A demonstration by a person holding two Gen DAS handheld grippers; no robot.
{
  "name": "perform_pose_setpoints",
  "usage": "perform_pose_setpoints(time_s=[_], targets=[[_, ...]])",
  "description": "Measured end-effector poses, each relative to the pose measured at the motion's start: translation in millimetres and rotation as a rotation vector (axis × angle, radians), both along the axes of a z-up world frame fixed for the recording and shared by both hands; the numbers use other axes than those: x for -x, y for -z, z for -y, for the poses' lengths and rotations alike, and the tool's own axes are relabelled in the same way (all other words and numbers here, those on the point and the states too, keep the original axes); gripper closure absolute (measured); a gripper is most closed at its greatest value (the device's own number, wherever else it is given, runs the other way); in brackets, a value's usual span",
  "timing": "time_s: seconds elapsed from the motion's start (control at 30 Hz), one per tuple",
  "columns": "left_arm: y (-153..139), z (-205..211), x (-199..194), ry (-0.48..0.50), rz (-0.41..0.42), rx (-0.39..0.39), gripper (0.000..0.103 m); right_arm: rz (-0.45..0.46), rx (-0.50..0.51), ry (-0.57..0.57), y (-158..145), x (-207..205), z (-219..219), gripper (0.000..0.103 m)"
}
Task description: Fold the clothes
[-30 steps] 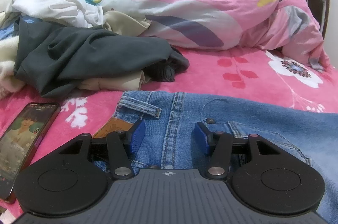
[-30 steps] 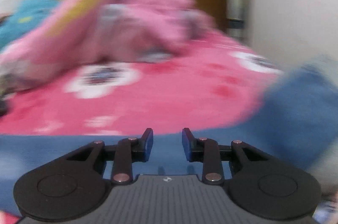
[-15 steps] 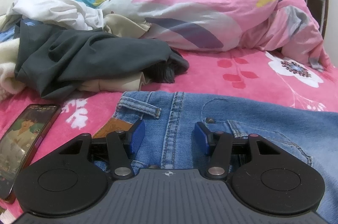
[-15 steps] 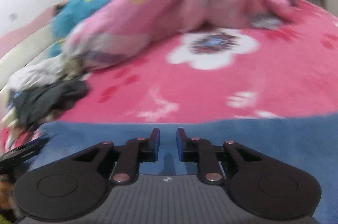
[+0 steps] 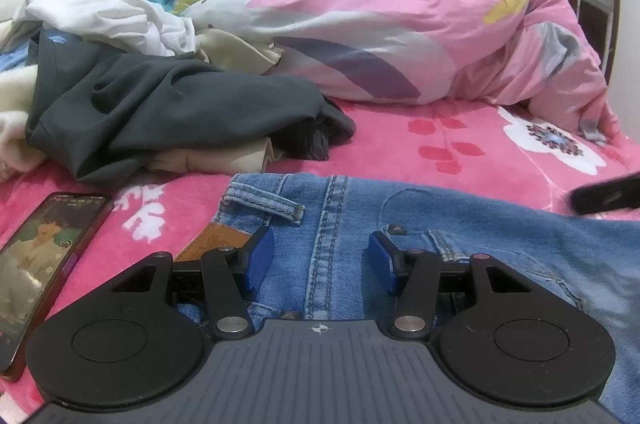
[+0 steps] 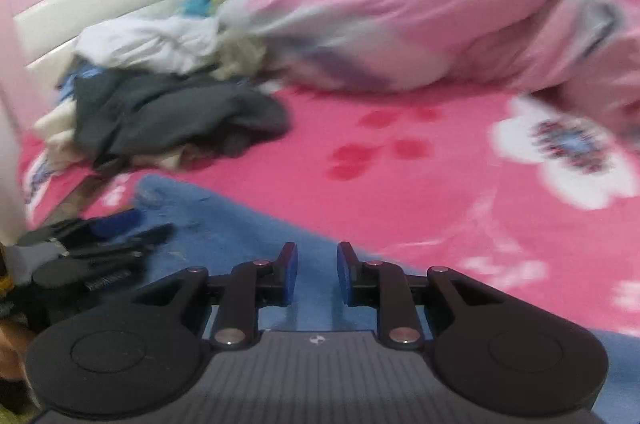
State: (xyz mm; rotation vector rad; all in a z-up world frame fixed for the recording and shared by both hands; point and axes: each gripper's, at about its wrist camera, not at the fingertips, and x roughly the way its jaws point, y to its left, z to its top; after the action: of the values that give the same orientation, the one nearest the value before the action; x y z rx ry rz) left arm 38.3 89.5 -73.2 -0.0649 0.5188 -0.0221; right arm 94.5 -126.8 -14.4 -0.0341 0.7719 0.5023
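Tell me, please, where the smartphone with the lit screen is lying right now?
In the left wrist view, the dark-framed smartphone with the lit screen lies flat on the pink floral bedspread at the far left, beside the blue denim jeans and below the dark grey garment.

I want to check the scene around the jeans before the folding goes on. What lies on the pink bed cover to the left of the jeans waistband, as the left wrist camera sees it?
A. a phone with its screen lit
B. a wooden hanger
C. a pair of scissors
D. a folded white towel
A: a phone with a lit screen lies flat on the pink bed cover, left of the jeans waistband.
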Motion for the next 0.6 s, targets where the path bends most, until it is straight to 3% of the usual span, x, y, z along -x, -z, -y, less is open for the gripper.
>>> perform_pose_setpoints(time_s=[0.1, 0.27, 0.37, 0.47, 0.6], targets=[[-0.6, -0.5, -0.4, 0.003, -0.005, 0.007, 0.049, -0.075, 0.028, 0.033, 35.7, -27.4, -16.7, 0.081], [0.7, -2.2, 1.5, 0.007, 0.005, 0.023, 0.048, -0.057, -0.039, 0.047, 15.1, -25.9, -22.5, 0.078], [0.4, -2.6, 1.2, 0.011, 0.004, 0.028, 0.048, -0.083, -0.01, 0.046, 32.3, -40.9, -39.5, 0.078], [-1.6, -3.5, -0.9, 0.012, -0.009, 0.031, 0.048, -0.087, -0.06, 0.074, 32.2, -41.2, -29.6, 0.077], [-1.9, -1.3, -1.7, 0.011, -0.016, 0.015, 0.048, 0.038, -0.089, 0.178, 2.4, -2.5, 24.6, 0.077]])
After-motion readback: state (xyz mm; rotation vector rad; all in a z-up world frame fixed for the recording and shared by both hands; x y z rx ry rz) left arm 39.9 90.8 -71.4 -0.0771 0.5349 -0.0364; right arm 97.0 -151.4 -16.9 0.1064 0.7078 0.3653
